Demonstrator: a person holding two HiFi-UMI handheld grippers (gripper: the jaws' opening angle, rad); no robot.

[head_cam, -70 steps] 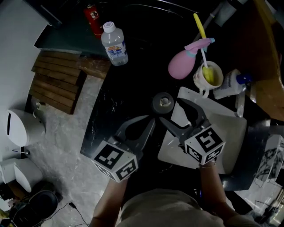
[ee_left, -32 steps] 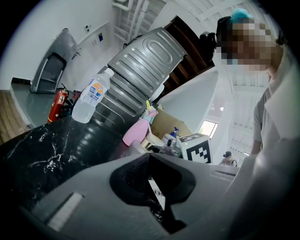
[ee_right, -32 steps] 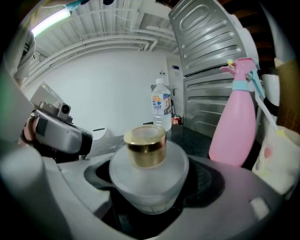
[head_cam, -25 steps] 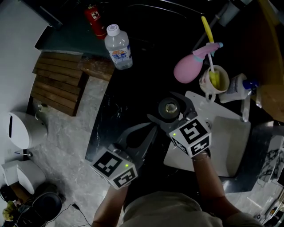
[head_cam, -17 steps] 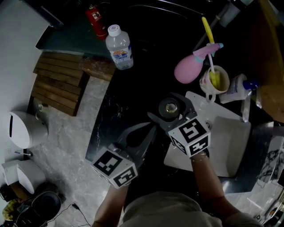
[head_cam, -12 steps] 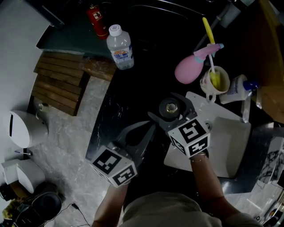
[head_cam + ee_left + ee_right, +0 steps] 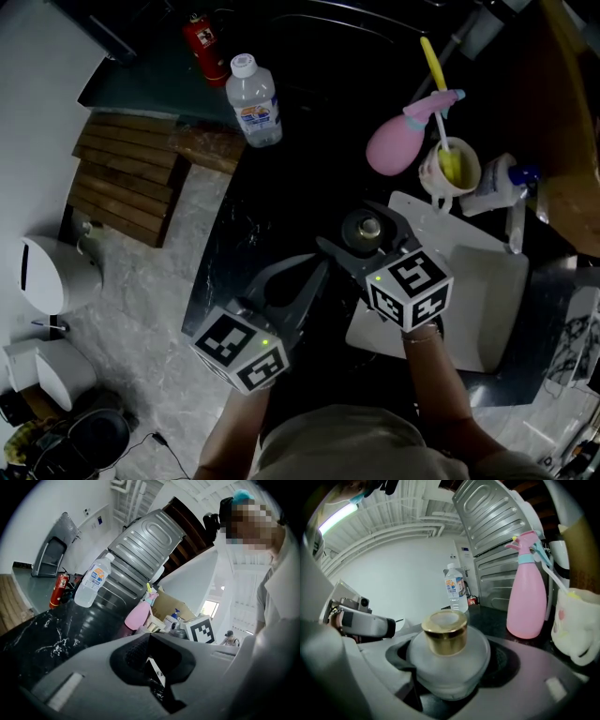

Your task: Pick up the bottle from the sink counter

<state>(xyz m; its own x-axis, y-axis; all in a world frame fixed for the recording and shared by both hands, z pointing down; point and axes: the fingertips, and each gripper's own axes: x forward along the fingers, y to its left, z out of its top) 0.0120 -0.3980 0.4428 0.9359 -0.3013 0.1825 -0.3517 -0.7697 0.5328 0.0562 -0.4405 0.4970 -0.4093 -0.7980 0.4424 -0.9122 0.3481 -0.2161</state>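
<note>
Nearest, at the edge of the glossy black, white-veined bench (image 7: pixel 234 244): left claw (image 7: pixel 317 270), clenched on nothing. Just beyond, right claw (image 7: pixel 358 234), jaws spread wide and lately closing, not yet pressing on the bottle (image 7: pixel 449 660) upright on the bench between them: squat, round-bodied, frosted translucent glass, short shiny gold cap. Farther back, well apart from both claws, a smooth pink spray bottle (image 7: pixel 527 592) and a clear plastic water bottle (image 7: pixel 456 590) with a white cap.
</note>
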